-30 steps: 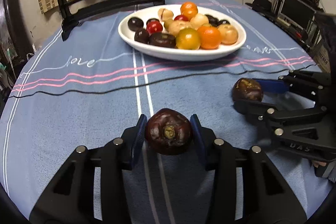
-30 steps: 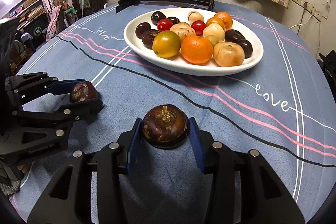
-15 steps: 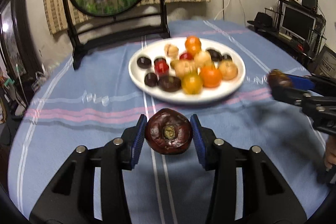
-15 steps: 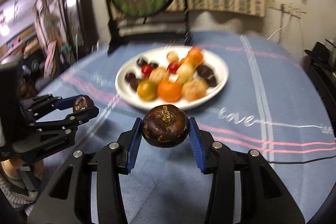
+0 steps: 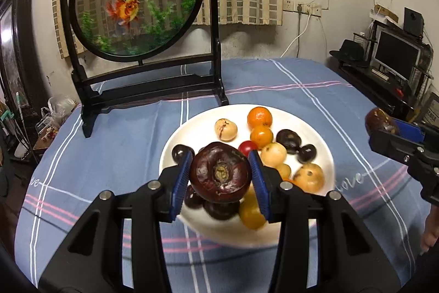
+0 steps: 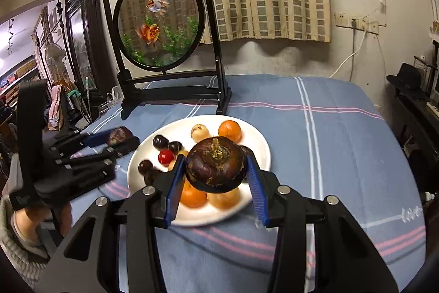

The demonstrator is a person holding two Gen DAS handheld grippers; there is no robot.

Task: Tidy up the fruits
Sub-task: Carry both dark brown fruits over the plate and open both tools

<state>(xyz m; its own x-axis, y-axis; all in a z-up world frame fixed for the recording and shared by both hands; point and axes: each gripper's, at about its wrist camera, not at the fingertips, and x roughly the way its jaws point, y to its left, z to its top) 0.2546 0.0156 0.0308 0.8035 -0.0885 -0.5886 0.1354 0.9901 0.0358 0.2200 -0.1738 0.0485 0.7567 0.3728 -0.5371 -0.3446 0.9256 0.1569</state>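
The left gripper (image 5: 221, 177) pinches a dark water chestnut (image 5: 221, 173) between its blue pads, the flattened fruit lying wide across the jaws with its stem scar facing the camera, held above the near side of the white plate (image 5: 315, 133). The right gripper (image 6: 215, 172) clamps a second chestnut (image 6: 216, 165), broad side across the pads, stem tuft pointing up, above the plate's front. Oranges, pale and dark fruits fill the plate on the blue tablecloth (image 6: 329, 133)
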